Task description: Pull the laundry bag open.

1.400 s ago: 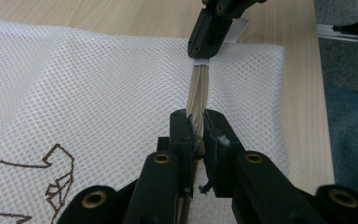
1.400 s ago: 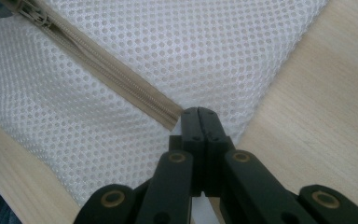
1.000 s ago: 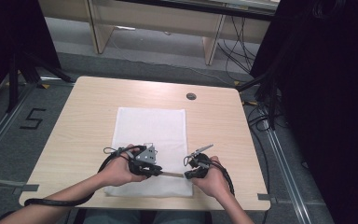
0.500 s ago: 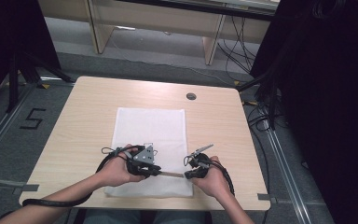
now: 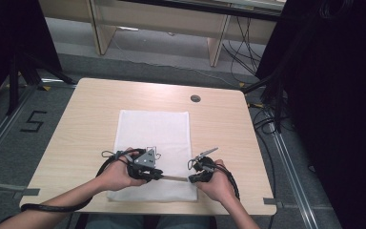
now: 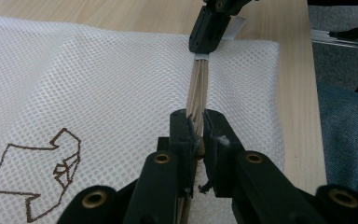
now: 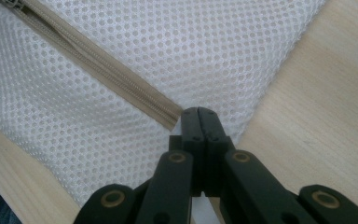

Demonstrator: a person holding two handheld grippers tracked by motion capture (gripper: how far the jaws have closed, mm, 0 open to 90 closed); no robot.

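bag: white mesh bag (image 5: 153,143) flat on table (image 5: 86,114), its near edge close to the table's near edge
zipper: beige zipper (image 6: 197,88) runs along the bag's near edge, between the two grippers
left gripper: left gripper (image 6: 195,128) clamped on the zipper, likely its slider
right gripper: right gripper (image 7: 199,116) jaws together at the zipper's end, pinching the bag's corner
logo: brown outline print (image 6: 42,179) on the mesh
room: bare wood left, right and beyond the bag; grommet (image 5: 195,98) near the far edge

Light wooden table (image 5: 90,119), grey floor (image 5: 24,109) marked "5" (image 5: 33,122), wooden desk legs (image 5: 101,26) behind, dark curtains (image 5: 333,95)
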